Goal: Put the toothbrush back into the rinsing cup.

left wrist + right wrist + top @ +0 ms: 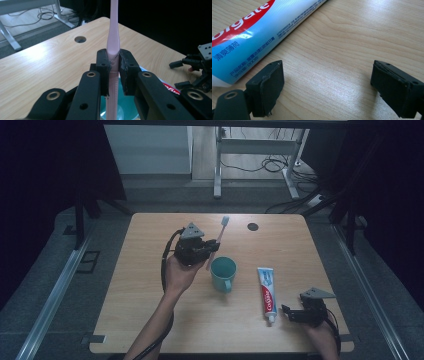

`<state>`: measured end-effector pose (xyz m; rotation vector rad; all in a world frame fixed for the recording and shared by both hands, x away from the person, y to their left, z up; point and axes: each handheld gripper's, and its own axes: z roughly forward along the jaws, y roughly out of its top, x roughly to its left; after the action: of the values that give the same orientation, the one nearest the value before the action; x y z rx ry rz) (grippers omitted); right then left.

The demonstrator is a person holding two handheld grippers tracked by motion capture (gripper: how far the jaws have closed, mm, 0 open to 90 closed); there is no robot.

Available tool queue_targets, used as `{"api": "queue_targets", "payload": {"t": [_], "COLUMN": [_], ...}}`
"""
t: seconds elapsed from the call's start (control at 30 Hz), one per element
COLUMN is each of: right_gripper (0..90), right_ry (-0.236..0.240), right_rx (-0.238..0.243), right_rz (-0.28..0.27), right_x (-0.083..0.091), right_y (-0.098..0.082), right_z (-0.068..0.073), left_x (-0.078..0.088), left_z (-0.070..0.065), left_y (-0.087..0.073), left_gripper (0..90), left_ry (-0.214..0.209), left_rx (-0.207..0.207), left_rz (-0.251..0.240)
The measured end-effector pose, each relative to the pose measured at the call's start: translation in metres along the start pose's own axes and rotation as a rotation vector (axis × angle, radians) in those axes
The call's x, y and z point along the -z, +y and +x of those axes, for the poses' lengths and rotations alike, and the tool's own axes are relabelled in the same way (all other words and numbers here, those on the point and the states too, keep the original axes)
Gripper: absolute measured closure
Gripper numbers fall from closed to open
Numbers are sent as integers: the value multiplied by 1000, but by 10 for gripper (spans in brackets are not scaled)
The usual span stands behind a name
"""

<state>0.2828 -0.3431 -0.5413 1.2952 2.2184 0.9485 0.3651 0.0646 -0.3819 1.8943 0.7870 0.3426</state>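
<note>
A pink toothbrush (218,237) (113,37) is held in my left gripper (209,253) (114,67), which is shut on its handle; the bristle end points toward the table's far side. The handle's lower end hangs over a teal mug (223,272) (123,106) just below the jaws. A toothpaste tube (267,293) (249,32) lies flat to the right of the mug, cap toward the front edge. My right gripper (286,312) (327,85) rests low on the wood beside the tube's cap end, open, with bare tabletop between its fingers.
The wooden table (150,310) has a round cable hole (252,226) (80,39) near its far edge. Beyond it stand a white desk frame (255,150) and loose cables on the floor. Metal rails run along both sides of the table.
</note>
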Motion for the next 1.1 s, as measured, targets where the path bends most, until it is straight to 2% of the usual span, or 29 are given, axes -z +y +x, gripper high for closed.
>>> {"api": "queue_targets", "payload": {"t": [0.43, 0.9, 1.1], "right_gripper": [111, 111, 111], "right_ry": [0, 1, 1], "right_rx": [-1, -3, -2], "right_rz": [0, 0, 0], "right_x": [0, 0, 0], "right_y": [0, 0, 0], "right_z": [0, 0, 0], "left_x": [-17, -36, -42], "left_z": [-6, -8, -7], "left_y": [-9, -30, -40], "left_gripper": [791, 790, 790], "left_ry": [-16, -22, -22], "left_rx": [-3, 15, 25], "left_rz": [-53, -80, -76]}}
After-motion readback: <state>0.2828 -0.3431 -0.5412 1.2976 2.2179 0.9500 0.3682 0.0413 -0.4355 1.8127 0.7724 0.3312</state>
